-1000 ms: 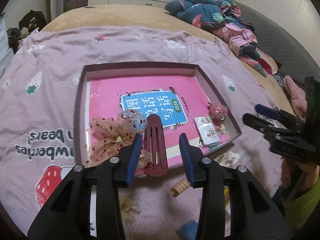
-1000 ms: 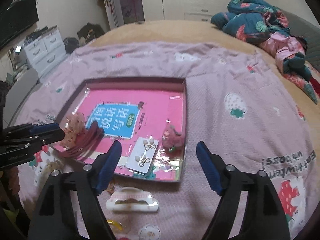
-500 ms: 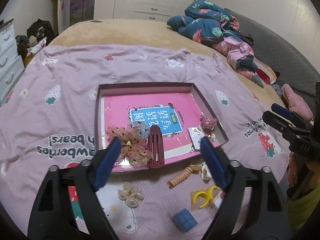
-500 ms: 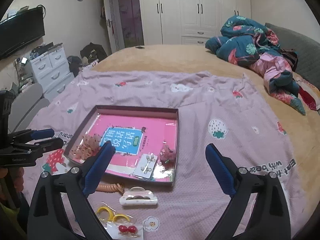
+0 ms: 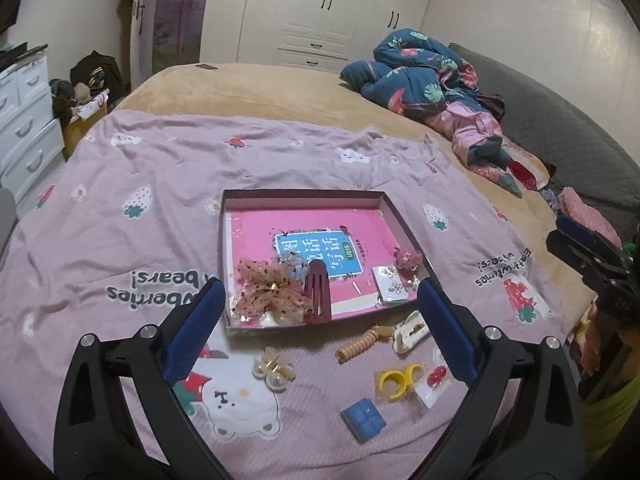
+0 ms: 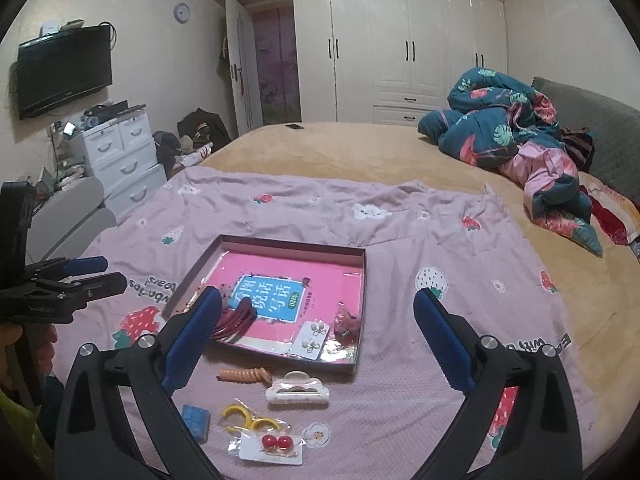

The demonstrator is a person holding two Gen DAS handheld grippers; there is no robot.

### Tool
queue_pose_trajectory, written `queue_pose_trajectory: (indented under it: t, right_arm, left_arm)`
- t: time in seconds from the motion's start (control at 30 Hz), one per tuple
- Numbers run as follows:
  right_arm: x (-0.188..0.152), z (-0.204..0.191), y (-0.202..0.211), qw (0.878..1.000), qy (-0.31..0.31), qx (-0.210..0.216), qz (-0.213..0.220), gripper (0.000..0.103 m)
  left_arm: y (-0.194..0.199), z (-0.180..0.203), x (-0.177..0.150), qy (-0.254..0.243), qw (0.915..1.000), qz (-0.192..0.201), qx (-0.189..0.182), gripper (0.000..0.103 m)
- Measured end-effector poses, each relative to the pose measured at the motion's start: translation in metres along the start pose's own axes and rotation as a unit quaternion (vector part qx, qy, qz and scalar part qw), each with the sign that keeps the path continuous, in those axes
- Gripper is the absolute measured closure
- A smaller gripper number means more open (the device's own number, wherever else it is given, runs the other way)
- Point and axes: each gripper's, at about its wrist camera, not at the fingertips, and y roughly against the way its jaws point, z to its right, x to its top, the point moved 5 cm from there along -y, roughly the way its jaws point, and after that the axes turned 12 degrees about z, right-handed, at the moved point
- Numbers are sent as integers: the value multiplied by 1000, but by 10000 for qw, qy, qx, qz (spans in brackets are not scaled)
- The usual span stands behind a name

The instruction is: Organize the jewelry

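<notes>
Above tray rim (image 5: pixel 394 307) (seemingly clear): splayed left gripper (image 5: pixel 320 312).

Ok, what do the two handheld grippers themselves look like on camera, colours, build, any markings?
Both match: the left gripper and right gripper have black plastic frames with triangular cut-outs, silver round bolts at the joints, and blue pads lining the fingers. No cables show. From the left view, the right gripper's black body carries small pale characters, too small to read. A yellow-green sleeve shows behind it.

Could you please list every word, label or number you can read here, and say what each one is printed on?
"with bears!" upside down: lilac strawberry-print bedsheet.
"wberries", "bears!" upside down: same sheet's left side.
Large white Chinese characters: blue label on the pink book; too distorted to transcribe reliably.
Embossed marking on the right hand-held gripper: too blurred.
</notes>
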Motion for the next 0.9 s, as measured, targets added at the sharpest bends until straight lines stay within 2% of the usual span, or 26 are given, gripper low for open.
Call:
queue_pose_trajectory:
  t: [0.3,0.9]
  right_arm:
    - [-13,-10,18,9999,54,86,-51,7]
    - [-81,-22,23,9976,47,254,-648,7]
  left_arm:
    - [21,-4,-13,16,10000,56,66,10]
    - [34,-12,-63,7,9994,-194,288,9]
